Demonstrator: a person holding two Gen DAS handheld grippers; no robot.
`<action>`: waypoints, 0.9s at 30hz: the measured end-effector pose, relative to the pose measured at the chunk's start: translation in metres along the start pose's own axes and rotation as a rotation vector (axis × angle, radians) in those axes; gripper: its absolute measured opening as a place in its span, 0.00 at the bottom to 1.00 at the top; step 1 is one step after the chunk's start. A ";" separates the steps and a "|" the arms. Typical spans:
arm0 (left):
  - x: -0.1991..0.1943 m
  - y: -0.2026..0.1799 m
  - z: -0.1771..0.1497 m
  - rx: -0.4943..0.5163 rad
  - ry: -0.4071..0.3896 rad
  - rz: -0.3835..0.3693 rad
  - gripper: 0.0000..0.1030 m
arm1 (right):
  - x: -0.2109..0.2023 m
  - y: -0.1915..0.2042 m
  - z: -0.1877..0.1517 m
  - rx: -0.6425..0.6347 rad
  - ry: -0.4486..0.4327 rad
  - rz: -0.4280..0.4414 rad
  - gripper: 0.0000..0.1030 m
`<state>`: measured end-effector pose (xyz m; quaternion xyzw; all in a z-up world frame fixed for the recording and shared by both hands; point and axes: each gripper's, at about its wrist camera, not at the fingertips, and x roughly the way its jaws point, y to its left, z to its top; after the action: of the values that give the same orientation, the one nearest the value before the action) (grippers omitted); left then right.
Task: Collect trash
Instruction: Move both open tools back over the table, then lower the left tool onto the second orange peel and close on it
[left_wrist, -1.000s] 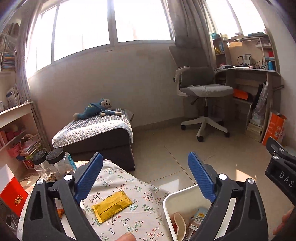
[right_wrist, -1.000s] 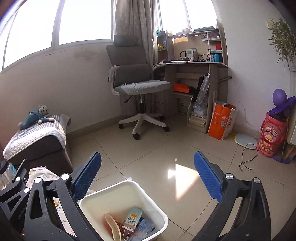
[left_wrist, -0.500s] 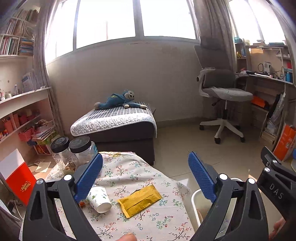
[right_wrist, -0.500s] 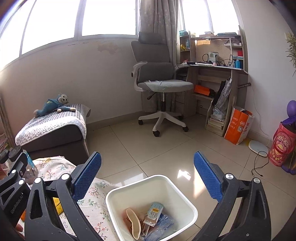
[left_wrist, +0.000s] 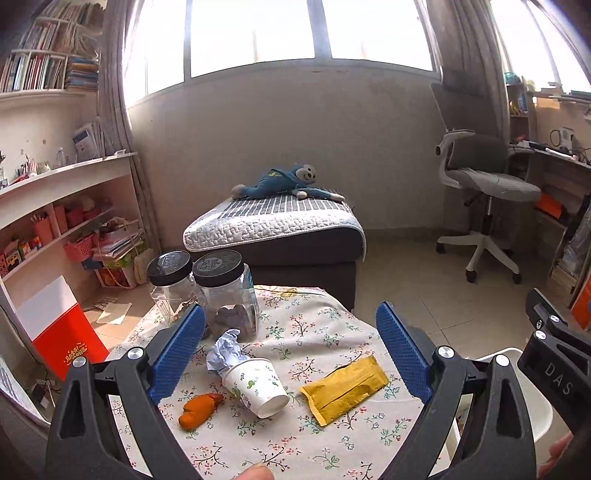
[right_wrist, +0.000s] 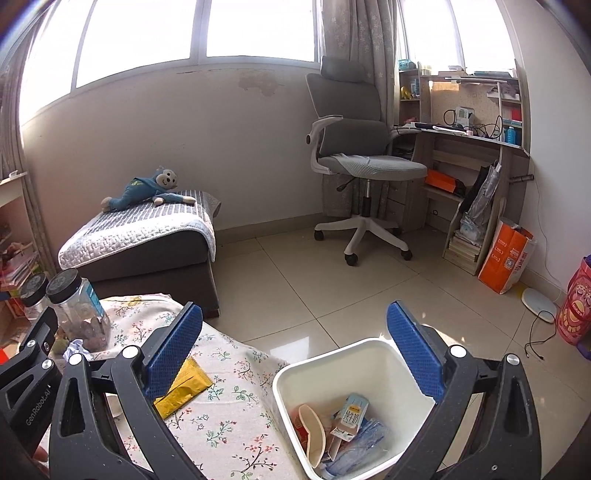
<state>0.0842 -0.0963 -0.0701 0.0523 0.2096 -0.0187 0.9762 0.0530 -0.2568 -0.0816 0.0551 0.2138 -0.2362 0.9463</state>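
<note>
Four pieces of trash lie on the floral tablecloth (left_wrist: 314, 332): a tipped paper cup (left_wrist: 258, 384), a crumpled paper wad (left_wrist: 226, 349) touching its rim end, an orange scrap (left_wrist: 199, 406) and a yellow wrapper (left_wrist: 343, 387). The left gripper (left_wrist: 290, 349) hovers above them with its blue pads spread wide and nothing between them. In the left wrist view the cup sits almost dead ahead, a little toward seven o'clock of the midpoint between the pads, lying on its side with its long axis running from eleven o'clock at the open mouth to five o'clock at the base. The wrapper lies toward four o'clock, just beside the cup but not touching it, its long axis running from eight to two o'clock, across the line of the fingers.

The right gripper (right_wrist: 295, 349) is likewise wide open and empty, and it points at the white bin (right_wrist: 284, 380), which stands off the table's edge at the four o'clock side and already holds a carton and other litter. The left gripper is judged the nearer to everything on the cloth; the wrapper shows only partly behind the right gripper's left pad. Two lidded jars (left_wrist: 225, 295) stand at eleven o'clock behind the wad and look like keepers, so a reach for the wad should stay short of them.
</note>
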 end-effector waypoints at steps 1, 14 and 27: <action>0.002 0.006 -0.001 -0.006 0.006 0.008 0.88 | 0.000 0.007 -0.001 -0.009 0.002 0.007 0.93; 0.043 0.088 -0.019 -0.077 0.160 0.112 0.88 | 0.012 0.089 -0.020 -0.130 0.094 0.116 0.93; 0.106 0.161 -0.058 -0.181 0.485 0.040 0.88 | 0.035 0.146 -0.038 -0.157 0.210 0.193 0.93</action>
<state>0.1668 0.0684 -0.1517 -0.0282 0.4370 0.0327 0.8984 0.1353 -0.1352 -0.1303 0.0254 0.3232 -0.1198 0.9384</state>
